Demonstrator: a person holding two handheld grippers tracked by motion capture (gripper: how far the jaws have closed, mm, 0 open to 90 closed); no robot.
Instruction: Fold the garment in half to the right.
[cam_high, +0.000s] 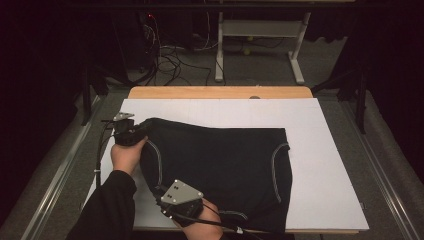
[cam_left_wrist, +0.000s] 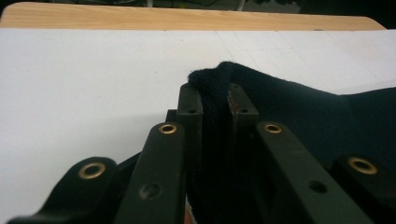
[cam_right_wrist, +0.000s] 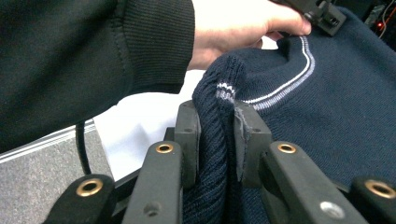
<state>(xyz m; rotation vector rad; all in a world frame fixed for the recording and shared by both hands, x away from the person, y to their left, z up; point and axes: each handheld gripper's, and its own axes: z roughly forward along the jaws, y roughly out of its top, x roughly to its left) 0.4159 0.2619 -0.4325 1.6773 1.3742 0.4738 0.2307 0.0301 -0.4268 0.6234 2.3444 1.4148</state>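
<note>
Lying spread across the white sheet (cam_high: 320, 150) on the tabletop (cam_high: 220, 92), the navy knit sweater (cam_high: 220, 165) is being pinched at two places: the left hand-held gripper (cam_high: 134, 131) is clamping its far-left edge, while the right hand-held gripper (cam_high: 172, 200) is clamping its striped ribbed hem

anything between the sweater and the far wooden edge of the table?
Nothing: in the high view, only bare white board lies between the sweater and the wooden edge. The left gripper view shows the same bare stretch.
</note>
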